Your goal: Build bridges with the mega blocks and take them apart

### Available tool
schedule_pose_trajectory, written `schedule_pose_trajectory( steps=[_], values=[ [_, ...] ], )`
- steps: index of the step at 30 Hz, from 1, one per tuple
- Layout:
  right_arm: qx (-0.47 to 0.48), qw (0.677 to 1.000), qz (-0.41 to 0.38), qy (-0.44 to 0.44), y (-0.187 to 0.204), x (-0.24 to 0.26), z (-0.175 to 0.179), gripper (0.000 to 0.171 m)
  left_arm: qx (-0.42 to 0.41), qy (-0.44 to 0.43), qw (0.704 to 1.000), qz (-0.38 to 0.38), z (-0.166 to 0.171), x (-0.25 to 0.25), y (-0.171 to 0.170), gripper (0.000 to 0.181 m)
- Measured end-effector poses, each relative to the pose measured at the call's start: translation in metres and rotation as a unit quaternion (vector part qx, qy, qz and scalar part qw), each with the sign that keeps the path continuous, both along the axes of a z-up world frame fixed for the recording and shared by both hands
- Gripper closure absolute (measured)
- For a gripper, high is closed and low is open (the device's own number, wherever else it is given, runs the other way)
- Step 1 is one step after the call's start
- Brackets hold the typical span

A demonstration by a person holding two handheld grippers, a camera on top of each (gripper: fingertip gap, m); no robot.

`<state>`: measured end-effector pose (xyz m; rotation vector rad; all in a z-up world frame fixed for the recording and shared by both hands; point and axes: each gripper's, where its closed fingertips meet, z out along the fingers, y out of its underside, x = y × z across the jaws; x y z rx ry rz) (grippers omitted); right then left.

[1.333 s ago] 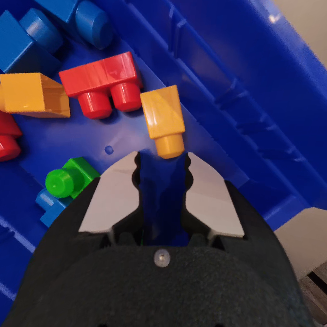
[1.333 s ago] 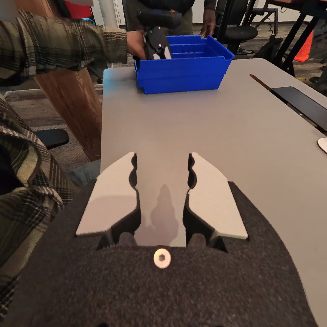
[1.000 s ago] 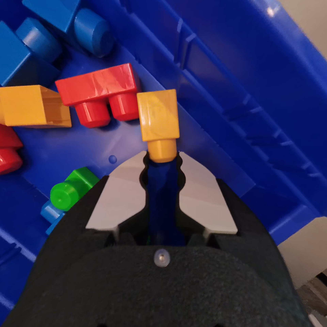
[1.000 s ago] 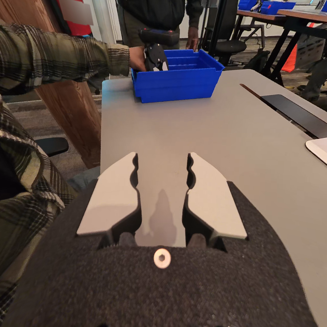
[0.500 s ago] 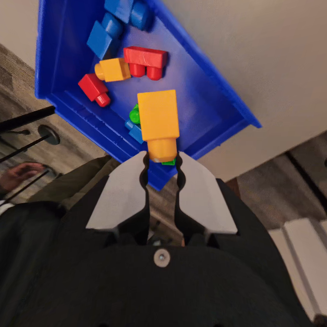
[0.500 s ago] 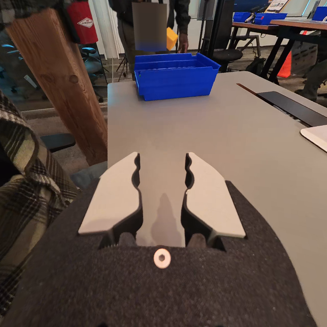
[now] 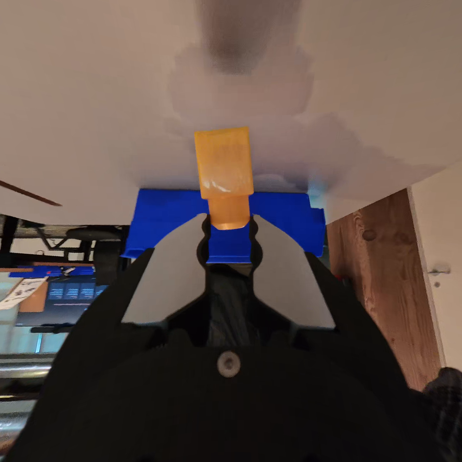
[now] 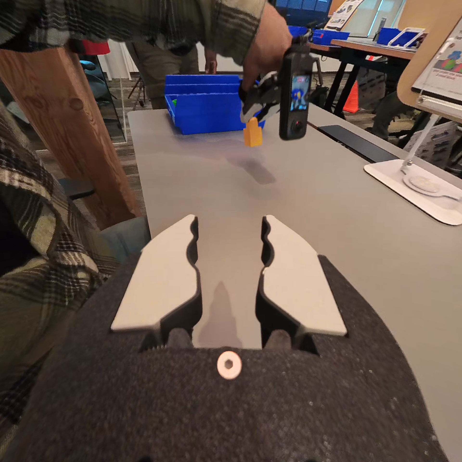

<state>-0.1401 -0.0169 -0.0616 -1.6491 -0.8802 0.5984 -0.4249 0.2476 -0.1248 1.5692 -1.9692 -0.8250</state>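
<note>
My left gripper (image 7: 228, 220) is shut on the stud of an orange block (image 7: 223, 160). It holds the block stud-up just above the grey table (image 7: 100, 100), in front of the blue bin (image 7: 170, 212). In the right wrist view the same left gripper (image 8: 255, 117) carries the orange block (image 8: 252, 136) near the front right corner of the blue bin (image 8: 205, 115); a green block (image 8: 174, 102) peeks over the rim. My right gripper (image 8: 228, 220) is open and empty, low over the near part of the table (image 8: 325, 212).
A wooden post (image 8: 65, 130) stands off the table's left edge. A white stand base (image 8: 412, 190) with a tilted board (image 8: 435, 57) sits at the table's right. A dark strip (image 8: 355, 142) lies along the right edge. A person (image 8: 162, 57) stands behind the bin.
My left gripper closed on the orange block's stud, lifted it out of the bin and swung it over the table in front of the bin. My right gripper stayed open and tilted up slightly.
</note>
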Motion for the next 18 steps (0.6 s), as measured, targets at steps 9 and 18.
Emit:
schedule_pose_trajectory(
  steps=[9, 18],
  values=[
    [0.001, 1.0, -0.028, 0.004, -0.01, 0.017, -0.002, 0.124, 0.0, 0.043, 0.999, -0.03, -0.018, 0.03, 0.006, 0.152],
    [-0.004, 0.999, -0.033, -0.004, -0.01, 0.018, -0.002, 0.124, -0.007, 0.064, 0.998, -0.025, -0.031, 0.037, 0.002, 0.152]
  ],
)
